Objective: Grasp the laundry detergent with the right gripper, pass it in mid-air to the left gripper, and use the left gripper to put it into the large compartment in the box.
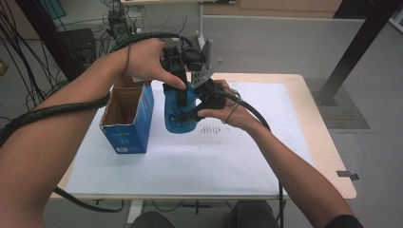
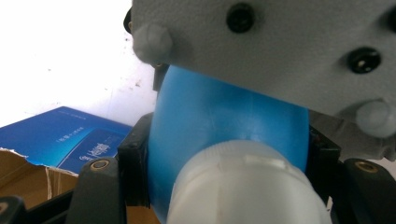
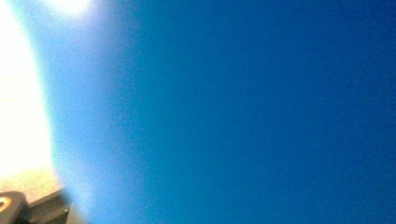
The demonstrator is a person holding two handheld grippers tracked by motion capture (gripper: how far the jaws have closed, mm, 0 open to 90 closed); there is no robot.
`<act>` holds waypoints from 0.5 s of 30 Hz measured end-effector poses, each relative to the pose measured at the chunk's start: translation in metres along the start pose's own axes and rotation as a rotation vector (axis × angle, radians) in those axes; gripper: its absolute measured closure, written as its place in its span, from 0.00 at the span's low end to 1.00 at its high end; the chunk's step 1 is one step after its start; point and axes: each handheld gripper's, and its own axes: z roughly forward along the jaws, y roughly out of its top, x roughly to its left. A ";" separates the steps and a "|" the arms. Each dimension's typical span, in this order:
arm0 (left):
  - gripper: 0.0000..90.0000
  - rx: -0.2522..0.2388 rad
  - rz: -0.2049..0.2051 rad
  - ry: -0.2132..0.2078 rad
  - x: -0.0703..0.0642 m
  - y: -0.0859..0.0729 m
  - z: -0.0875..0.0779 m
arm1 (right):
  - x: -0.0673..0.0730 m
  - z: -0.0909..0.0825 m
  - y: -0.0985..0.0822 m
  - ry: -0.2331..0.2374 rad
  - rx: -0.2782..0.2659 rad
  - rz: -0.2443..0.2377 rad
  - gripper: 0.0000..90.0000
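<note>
Grey floor and tangled black cables surround a light wooden table [image 1: 313,128] covered by a white sheet [image 1: 190,161] that bears faint dark marks near its middle. On the sheet's left part stands an open blue carton [image 1: 129,118], its top flaps torn and its brown inside showing; in the left gripper view its blue printed side lies at the lower left [image 2: 79,140].

Just right of the carton, above the sheet's centre, both hands meet around a blue bottle [image 1: 178,114]. The left gripper [image 1: 179,90] comes down from above, held by the left hand [image 1: 147,59], and its two black jaws press against opposite sides of the bottle near its top. In the left gripper view the blue body bulges between those jaws [image 2: 224,121], with a white cap [image 2: 243,182] close to the camera, so this tool is clamped on the bottle. A grey plate [image 2: 280,42] with black screws, part of the other tool, crosses the top of that view.

The right gripper [image 1: 192,114], in the right hand [image 1: 228,111], reaches the bottle's lower part from the right side. In the right gripper view the blue surface [image 3: 233,116] sits very close and blurred, with one dark jaw corner at the lower left; whether these jaws grip the bottle cannot be told.
</note>
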 end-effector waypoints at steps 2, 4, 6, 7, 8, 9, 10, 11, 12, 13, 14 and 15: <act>0.41 -0.002 -0.003 0.000 0.000 0.000 -0.001 | 0.000 0.000 0.000 -0.001 -0.007 -0.001 0.42; 0.41 -0.005 -0.004 0.002 0.000 0.000 -0.001 | 0.000 -0.001 -0.001 -0.004 -0.008 0.003 0.42; 0.41 0.000 -0.003 0.002 0.000 0.000 -0.001 | 0.000 -0.001 0.000 -0.006 -0.013 -0.004 0.42; 0.41 -0.005 -0.004 0.001 0.000 0.000 -0.001 | 0.000 -0.001 -0.001 -0.008 -0.012 -0.007 0.42; 0.41 -0.007 -0.005 -0.002 0.000 0.000 -0.002 | 0.000 -0.001 -0.001 -0.009 -0.014 -0.008 0.41; 0.41 -0.007 -0.008 -0.006 0.001 0.000 -0.002 | 0.001 -0.003 -0.001 -0.013 -0.009 -0.002 0.39; 0.41 -0.007 -0.008 -0.008 0.001 -0.001 -0.002 | 0.001 -0.004 -0.002 -0.018 -0.006 -0.003 0.37; 0.41 -0.006 -0.009 -0.007 0.001 -0.001 -0.002 | 0.001 -0.004 -0.003 -0.018 -0.002 0.003 0.34; 0.41 -0.007 -0.012 -0.001 0.001 -0.001 -0.002 | 0.002 -0.006 -0.005 -0.032 0.017 0.018 0.33; 0.41 -0.004 -0.014 0.003 0.001 -0.002 -0.003 | 0.001 -0.008 -0.007 -0.036 0.024 0.016 0.33; 0.41 0.000 -0.016 0.005 0.001 -0.002 -0.004 | 0.001 -0.009 -0.009 -0.036 0.029 0.010 0.34; 0.41 0.000 -0.023 0.007 0.002 -0.003 -0.005 | 0.001 -0.012 -0.011 -0.032 0.036 0.015 0.33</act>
